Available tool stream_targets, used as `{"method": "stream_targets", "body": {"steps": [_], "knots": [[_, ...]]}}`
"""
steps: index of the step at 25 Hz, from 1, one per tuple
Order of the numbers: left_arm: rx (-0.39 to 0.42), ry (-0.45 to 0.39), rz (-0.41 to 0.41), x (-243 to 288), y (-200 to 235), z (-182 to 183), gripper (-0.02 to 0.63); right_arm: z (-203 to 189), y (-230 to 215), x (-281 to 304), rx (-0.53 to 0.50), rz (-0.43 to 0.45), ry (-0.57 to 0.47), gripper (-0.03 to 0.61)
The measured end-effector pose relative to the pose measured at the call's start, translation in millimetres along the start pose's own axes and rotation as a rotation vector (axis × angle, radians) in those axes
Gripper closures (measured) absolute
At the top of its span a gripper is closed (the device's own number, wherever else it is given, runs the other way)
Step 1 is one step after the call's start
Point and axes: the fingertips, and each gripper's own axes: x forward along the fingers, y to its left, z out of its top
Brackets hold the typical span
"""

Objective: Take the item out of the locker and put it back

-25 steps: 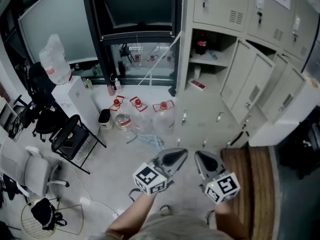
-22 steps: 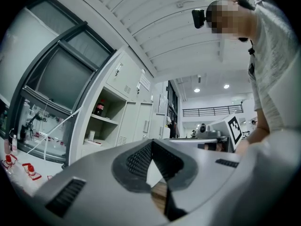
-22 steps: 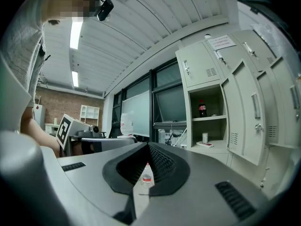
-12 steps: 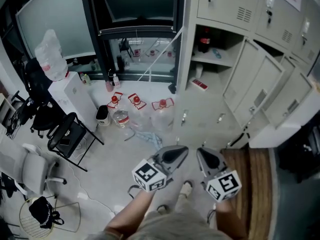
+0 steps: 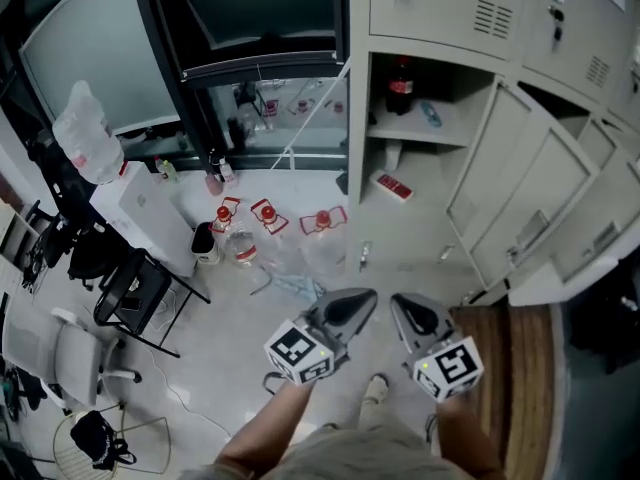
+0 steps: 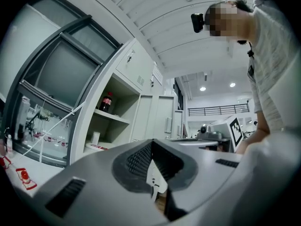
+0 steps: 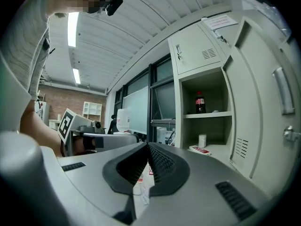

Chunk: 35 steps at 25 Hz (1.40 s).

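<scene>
The open locker (image 5: 361, 138) stands ahead at the upper right. A cola bottle (image 5: 400, 85) is on its upper shelf, with a small bluish item (image 5: 430, 114) beside it. Below are a white cup (image 5: 392, 153) and a flat red box (image 5: 392, 186). My left gripper (image 5: 366, 299) and right gripper (image 5: 397, 304) hover side by side, low and well short of the locker; both are shut and hold nothing. In the left gripper view, my left gripper (image 6: 151, 143) points towards the bottle (image 6: 106, 102). My right gripper (image 7: 147, 145) faces the bottle (image 7: 200, 102), cup (image 7: 202, 141) and box (image 7: 201, 150).
Open locker doors (image 5: 505, 183) swing out on the right. Several water jugs (image 5: 268, 215) with red caps sit on the floor by the window. A black folding chair (image 5: 135, 288), a white office chair (image 5: 65, 343) and a water dispenser (image 5: 140, 203) stand at the left.
The locker has come nearer and lower in the head view as the person steps forward. A shoe now shows under the grippers. Both grippers stay shut and side by side.
</scene>
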Motion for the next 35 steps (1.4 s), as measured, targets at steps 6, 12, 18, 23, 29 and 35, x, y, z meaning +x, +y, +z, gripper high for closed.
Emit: {"method": "stream_targets", "body": {"steps": [6,12,18,23,29,35], "knots": [[0.016,-0.006,0.013,49.9,36.3,5.8,0.609,2.1,-53.6,33.2,0.016,0.046,0.021,0.577],[0.026,0.001,0.056,82.1,69.0,4.9,0.609,-0.5,-87.7,57.3,-0.025,0.083,0.076,0.577],[0.056,0.009,0.068,105.0,86.1,1.4,0.609,2.1,-111.6,72.9,-0.069,0.092,0.102,0.577],[0.030,0.017,0.063,118.7,107.8,-6.6,0.609,2.3,-133.4,93.5,-0.078,0.074,0.148,0.577],[0.024,0.044,0.045,126.4,137.6,-11.7,0.609,-1.9,-152.5,121.5,-0.065,0.054,0.207,0.575],[0.026,0.063,0.047,129.6,161.3,-16.4,0.609,-9.3,-164.3,146.2,-0.107,0.066,0.252,0.574]]}}
